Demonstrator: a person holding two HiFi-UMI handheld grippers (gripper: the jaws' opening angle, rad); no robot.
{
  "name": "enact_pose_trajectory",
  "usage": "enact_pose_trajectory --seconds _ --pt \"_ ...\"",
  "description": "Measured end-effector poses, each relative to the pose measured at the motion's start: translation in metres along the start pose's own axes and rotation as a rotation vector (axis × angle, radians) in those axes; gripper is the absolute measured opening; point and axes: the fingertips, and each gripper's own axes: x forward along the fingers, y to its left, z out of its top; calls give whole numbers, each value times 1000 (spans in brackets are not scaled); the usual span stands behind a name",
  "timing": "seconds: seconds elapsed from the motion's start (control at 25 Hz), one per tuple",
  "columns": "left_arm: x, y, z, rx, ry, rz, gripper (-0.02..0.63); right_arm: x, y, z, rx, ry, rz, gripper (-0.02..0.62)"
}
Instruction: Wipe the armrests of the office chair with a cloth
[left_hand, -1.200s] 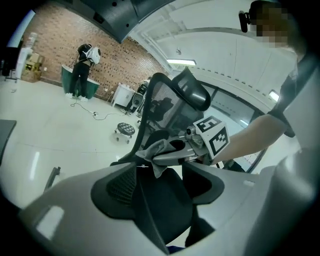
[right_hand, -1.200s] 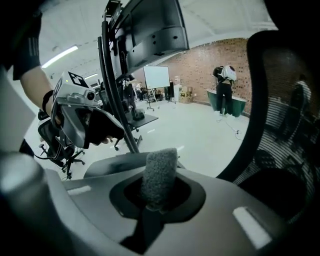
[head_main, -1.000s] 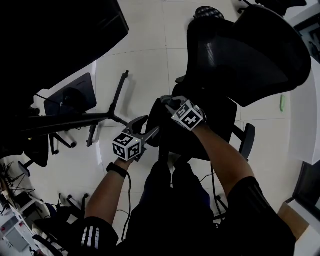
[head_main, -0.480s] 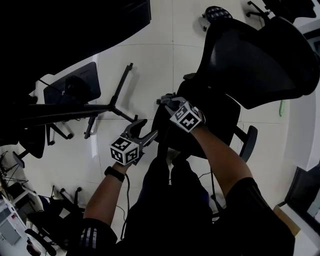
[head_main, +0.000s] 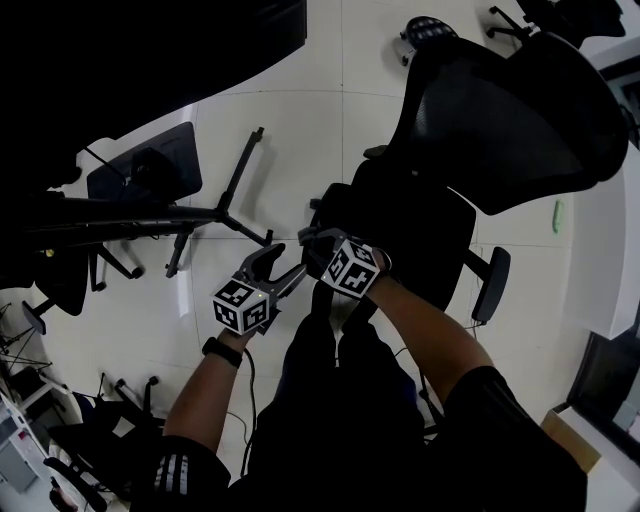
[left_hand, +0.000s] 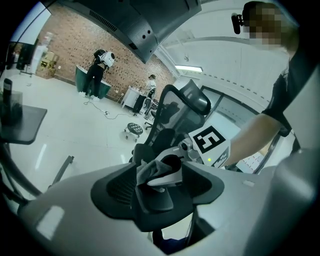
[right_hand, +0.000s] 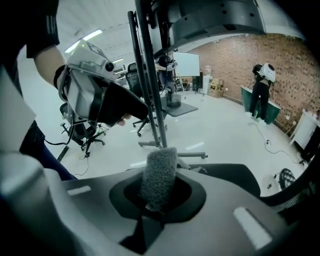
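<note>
**grey cloth pinched at the near armrest of the office chair**

the cloth (right_hand: 159, 177) was a small grey, nubbly piece, bunched into an upright roll. the right gripper (head_main: 318, 242) had its jaws closed on the lower end of it, and the top stood free above them. it was held at the near armrest (left_hand: 155, 197) of the office chair (head_main: 510, 110), on the side of the chair nearest the person. that armrest was a dark, rounded pad.

the left gripper (head_main: 275, 268) sat just outside the same armrest, on the side away from the chair's seat. its jaws stood well apart with the end of the pad lying between them. i could not tell whether either jaw pressed on it.

the head view took in the whole chair: black mesh back, black seat, and the far armrest (head_main: 490, 283) on the opposite side, well apart from both grippers. the cloth itself was lost there in the dark around the right gripper's tip.

the left gripper view was the one that showed the cloth against the pad, a grey fold tucked under the right gripper's white finger, just above the armrest's top.

the right gripper view alone showed the cloth's texture and the closed grip, with a black stand (right_hand: 150, 75) rising on the pale floor (right_hand: 220, 130) beyond the chair.
</note>
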Motion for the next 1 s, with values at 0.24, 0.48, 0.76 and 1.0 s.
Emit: enact_pose_trajectory --seconds 0.24,0.48,0.76,1.0 --pt "-10 -9 -8 -9 -17 15 307 0 42 -10 -105 17 69 35" --pt "-16 -24 -15 -18 -35 37 308 -10 71 -24 -120 20 111 35" --pt "-20 -46 -19 -11 -46 51 307 -35 94 -39 -13 -20 138 35" --pt "-17 -91 11 71 -91 20 308 -131 71 -10 173 -294 18 35"
